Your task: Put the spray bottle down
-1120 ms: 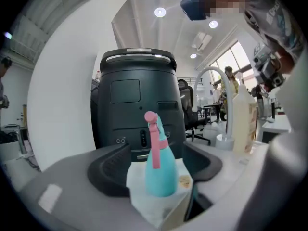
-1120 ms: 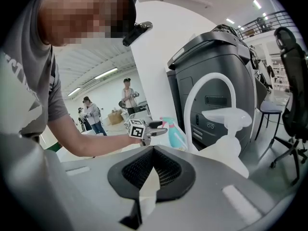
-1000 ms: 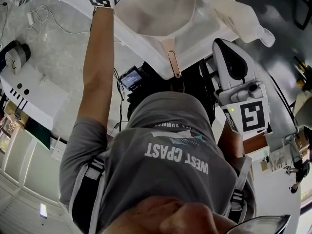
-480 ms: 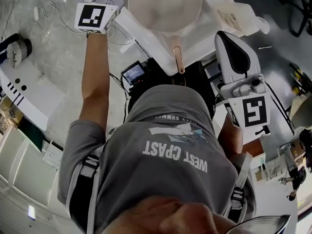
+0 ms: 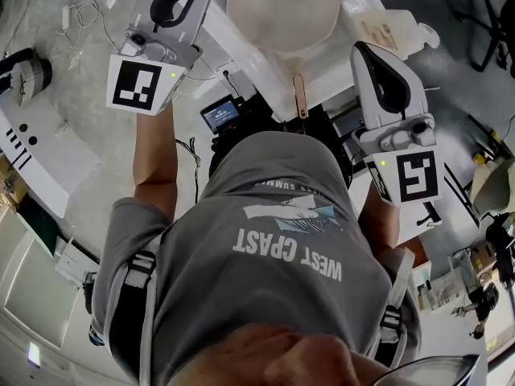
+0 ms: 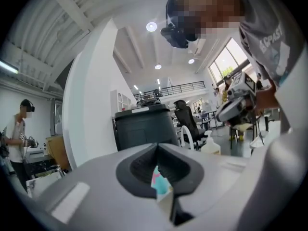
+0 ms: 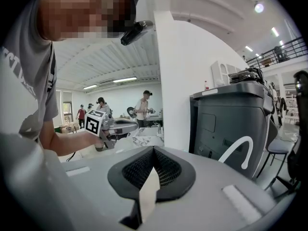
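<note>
Translucent white spray bottle (image 5: 393,30) stands upright on the white table (image 5: 249,63), free of both grippers, so the task looks done, prob.

Left gripper (image 6: 156,147): jaws have just closed and sit tight together. A teal-pink scrap shows at the seam, can't tell what; no bottle in it. Right gripper (image 7: 153,150): jaws together too, nothing held.

Key relation: in head view the bottle sits just beyond the right gripper's tip, up and to the right, so right is the nearer one. Left gripper is well apart, across the round beige dish (image 5: 282,6) w/ its slim copper-coloured handle (image 5: 299,95).

Bottle's long axis is vertical, nozzle on top. It's near the table's right-hand edge w/ dark floor (image 5: 471,6) past it, so any re-grab should come from the dish side, not push outward. Both grippers are up off the table; the way back toward the person's grey T-shirt (image 5: 273,215) looks open.
</note>
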The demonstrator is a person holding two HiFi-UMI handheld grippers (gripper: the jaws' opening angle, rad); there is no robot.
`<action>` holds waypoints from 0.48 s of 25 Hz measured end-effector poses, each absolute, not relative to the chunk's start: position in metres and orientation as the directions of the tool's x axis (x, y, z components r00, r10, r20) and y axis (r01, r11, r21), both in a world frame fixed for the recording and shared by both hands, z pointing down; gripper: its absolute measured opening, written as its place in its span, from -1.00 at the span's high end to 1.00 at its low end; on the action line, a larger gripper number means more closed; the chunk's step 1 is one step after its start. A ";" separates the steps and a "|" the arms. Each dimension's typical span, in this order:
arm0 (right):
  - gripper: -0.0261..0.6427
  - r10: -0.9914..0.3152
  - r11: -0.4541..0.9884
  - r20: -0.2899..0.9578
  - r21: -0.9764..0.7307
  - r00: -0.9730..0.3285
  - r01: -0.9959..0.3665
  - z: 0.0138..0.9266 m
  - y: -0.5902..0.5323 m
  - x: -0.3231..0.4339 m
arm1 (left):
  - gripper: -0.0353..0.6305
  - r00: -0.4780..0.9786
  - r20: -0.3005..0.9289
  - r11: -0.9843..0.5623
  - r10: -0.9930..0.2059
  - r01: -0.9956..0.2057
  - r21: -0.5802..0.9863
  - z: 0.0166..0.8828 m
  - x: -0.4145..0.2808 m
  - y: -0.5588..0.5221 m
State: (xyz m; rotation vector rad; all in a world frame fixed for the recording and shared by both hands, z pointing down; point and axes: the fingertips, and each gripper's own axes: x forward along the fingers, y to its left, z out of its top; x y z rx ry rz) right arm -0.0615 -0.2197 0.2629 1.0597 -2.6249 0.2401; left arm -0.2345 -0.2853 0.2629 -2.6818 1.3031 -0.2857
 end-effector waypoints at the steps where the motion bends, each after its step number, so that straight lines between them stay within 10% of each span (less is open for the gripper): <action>1: 0.92 -0.649 0.717 0.331 -0.035 -0.685 -0.696 0.259 -0.217 -0.065 | 0.89 0.604 0.099 -0.610 -0.791 -0.762 -0.218 0.255 -0.236 -0.279; 12: 0.92 -0.659 0.736 0.268 0.039 -0.703 -0.676 0.214 -0.178 -0.088 | 0.89 0.589 0.011 -0.567 -0.808 -0.774 -0.281 0.183 -0.258 -0.205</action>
